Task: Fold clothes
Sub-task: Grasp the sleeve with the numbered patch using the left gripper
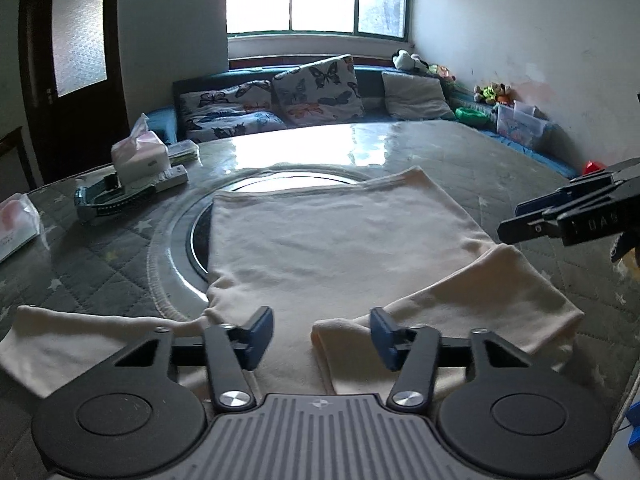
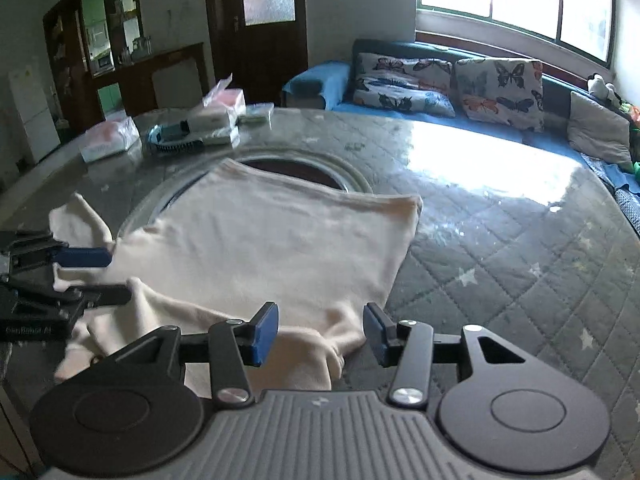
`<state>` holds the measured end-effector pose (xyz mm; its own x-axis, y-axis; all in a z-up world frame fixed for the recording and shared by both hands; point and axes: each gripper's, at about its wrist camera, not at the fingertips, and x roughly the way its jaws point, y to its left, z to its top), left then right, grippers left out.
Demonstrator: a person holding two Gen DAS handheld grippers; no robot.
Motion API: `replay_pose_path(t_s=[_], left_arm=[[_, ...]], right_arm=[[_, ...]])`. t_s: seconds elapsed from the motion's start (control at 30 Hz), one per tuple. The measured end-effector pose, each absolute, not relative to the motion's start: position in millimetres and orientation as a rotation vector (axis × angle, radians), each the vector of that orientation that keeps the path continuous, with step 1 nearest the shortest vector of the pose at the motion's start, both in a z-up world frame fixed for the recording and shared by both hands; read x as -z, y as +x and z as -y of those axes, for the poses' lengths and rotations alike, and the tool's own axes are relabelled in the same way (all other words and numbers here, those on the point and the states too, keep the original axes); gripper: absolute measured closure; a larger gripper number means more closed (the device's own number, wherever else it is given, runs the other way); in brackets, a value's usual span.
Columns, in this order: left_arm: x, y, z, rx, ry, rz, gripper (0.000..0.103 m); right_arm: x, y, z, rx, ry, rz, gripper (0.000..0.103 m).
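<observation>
A cream T-shirt (image 1: 332,244) lies spread on the round quilted table, over the glass turntable; it also shows in the right wrist view (image 2: 256,248). One sleeve is folded in over the body near my left gripper (image 1: 322,338), which is open and empty just above the shirt's near edge. My right gripper (image 2: 320,334) is open and empty over the shirt's near corner. In the left wrist view the right gripper (image 1: 532,220) sits at the right, above the shirt's side. In the right wrist view the left gripper (image 2: 108,276) sits open at the left over the shirt.
Tissue packs (image 1: 138,156), a remote and a brush tray (image 1: 108,200) stand at the table's far left. A glass turntable (image 1: 296,180) sits under the shirt's far part. A sofa with butterfly pillows (image 1: 316,88) runs behind the table under the window.
</observation>
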<state>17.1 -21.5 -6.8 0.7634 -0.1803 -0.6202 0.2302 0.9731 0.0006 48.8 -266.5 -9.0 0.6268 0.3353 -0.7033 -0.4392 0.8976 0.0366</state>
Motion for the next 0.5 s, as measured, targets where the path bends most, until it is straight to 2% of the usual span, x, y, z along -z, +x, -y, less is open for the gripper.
replay_pose_path(t_s=[0.07,0.2,0.5], left_arm=[[11,20,21,0.218,0.087,-0.68,0.066],[19,27,20,0.206,0.105,-0.708,0.073],[10,22,13,0.188,0.101,-0.691,0.074]], right_arm=[[15,49,266,-0.443,-0.16,-0.783,0.055],[23,50,270,-0.439,-0.171,-0.804,0.055],[17,45,273,-0.465,-0.165,-0.771,0.055]])
